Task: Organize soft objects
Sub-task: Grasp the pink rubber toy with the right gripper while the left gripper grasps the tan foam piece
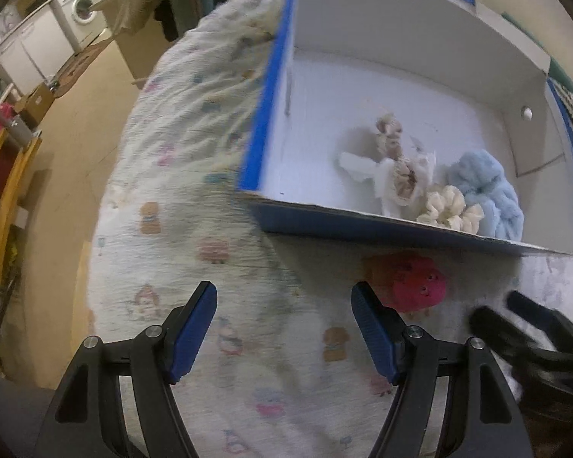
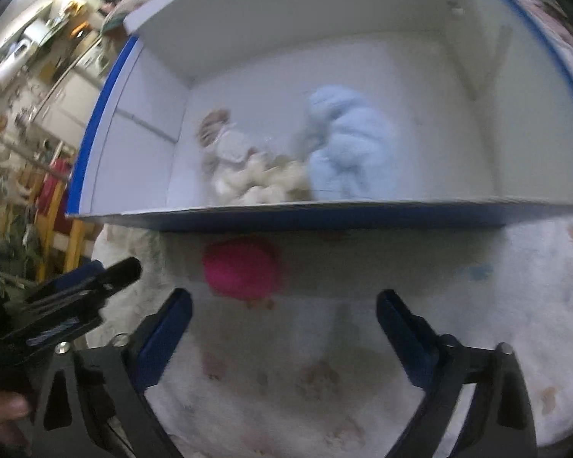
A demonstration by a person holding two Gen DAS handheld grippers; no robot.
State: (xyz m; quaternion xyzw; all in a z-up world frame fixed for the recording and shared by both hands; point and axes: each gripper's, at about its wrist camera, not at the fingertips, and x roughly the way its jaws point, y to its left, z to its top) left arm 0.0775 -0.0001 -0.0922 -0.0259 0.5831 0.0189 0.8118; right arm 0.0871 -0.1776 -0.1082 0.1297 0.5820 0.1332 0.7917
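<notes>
pink soft toy [image 2: 241, 267] blurred, shape unclear

Home interior, looking like a lived-in laundry/utility area: a front-loading washing machine [image 1: 83, 7] is sitting at upper left beside white cabinets [image 1: 30, 49], cardboard boxes [image 1: 34, 105] are lying on the tan floor [image 1: 88, 122], and a child-print quilt [image 1: 195, 198] is covering the center surface.
</notes>
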